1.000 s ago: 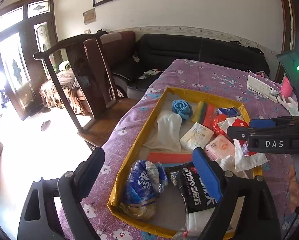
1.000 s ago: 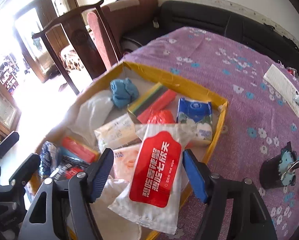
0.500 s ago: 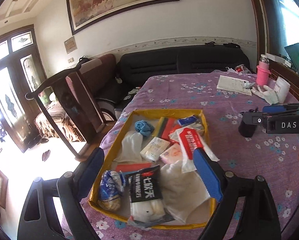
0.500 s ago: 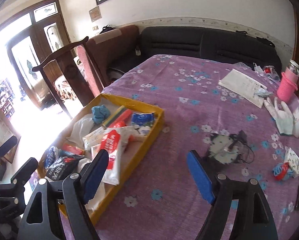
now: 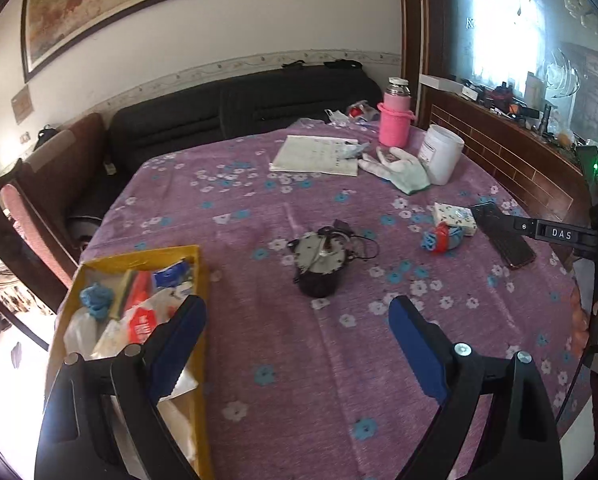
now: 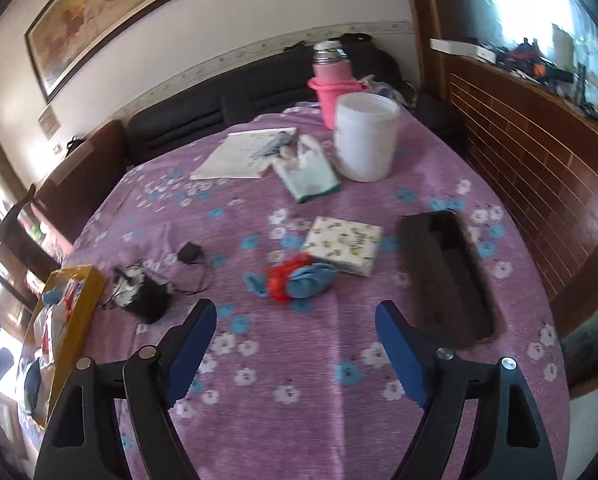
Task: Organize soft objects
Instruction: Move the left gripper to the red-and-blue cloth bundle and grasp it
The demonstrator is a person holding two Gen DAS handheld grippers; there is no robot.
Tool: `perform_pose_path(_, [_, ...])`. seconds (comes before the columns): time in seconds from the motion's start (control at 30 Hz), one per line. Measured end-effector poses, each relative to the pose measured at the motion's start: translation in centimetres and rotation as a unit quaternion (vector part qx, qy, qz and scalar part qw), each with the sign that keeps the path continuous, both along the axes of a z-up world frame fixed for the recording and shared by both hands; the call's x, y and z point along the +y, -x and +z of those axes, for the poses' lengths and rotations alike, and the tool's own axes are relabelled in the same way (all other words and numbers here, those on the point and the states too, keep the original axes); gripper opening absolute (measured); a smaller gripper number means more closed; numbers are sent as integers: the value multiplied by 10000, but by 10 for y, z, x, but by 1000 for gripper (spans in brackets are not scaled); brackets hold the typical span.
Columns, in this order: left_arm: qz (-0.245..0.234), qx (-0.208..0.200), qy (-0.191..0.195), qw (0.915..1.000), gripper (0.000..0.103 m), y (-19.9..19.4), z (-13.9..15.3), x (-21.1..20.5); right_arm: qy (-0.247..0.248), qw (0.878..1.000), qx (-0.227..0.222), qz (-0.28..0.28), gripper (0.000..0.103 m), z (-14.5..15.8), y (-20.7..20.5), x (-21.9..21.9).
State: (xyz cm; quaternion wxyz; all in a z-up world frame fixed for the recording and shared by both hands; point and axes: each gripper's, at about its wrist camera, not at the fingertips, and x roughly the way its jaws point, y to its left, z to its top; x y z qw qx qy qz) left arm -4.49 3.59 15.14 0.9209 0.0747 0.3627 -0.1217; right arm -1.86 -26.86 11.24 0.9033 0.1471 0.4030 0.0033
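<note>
Both grippers have swung away from the yellow cardboard tray (image 5: 197,280), which a second ago filled the view and now sits at the far left near the table's edge. It is stuffed with soft packets, a red-and-white wipes pack (image 5: 141,326) on top and a blue cloth ball (image 5: 95,300) at its far corner. The tray's long side runs away from me toward the dark sofa (image 5: 235,104).

The left gripper (image 5: 297,342) hangs over bare purple flowered tablecloth (image 5: 283,380), its jaws wide apart with nothing between them. Just beyond it stands a small black pot (image 5: 319,272) with a wire trailing off.

Further right lies the blue cloth bundle tied with red (image 6: 295,280), its long axis running left to right, touching the near corner of a white printed tissue pack (image 6: 343,244). The right gripper (image 6: 295,344) hovers short of that bundle; its jaws have just been opening and stand apart, empty.

To the right a dark phone-like slab (image 6: 445,272) lies lengthwise, near the table's right edge. Open cloth lies between the pot and the bundle; the far side is crowded with a white tub (image 6: 365,136), a pink flask (image 6: 331,80), a glove (image 6: 307,172) and papers (image 6: 239,152).
</note>
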Motion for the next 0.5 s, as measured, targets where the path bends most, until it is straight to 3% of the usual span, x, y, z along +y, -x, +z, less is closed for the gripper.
perform_pose_path(0.2, [-434,426,263,9978,92,-43,-16,-58,-410,9986,148,-295,85,-21,-20,-40])
perform_pose_path(0.4, [-1048,593,29,9927,92,-76,-52,-126,-470,9983,291,-199,85,-32,-67,-52])
perform_pose_path(0.5, [-1275,593,-94,9900,92,-92,-70,-151,-822,9955,441,-147,85,-42,-85,-64])
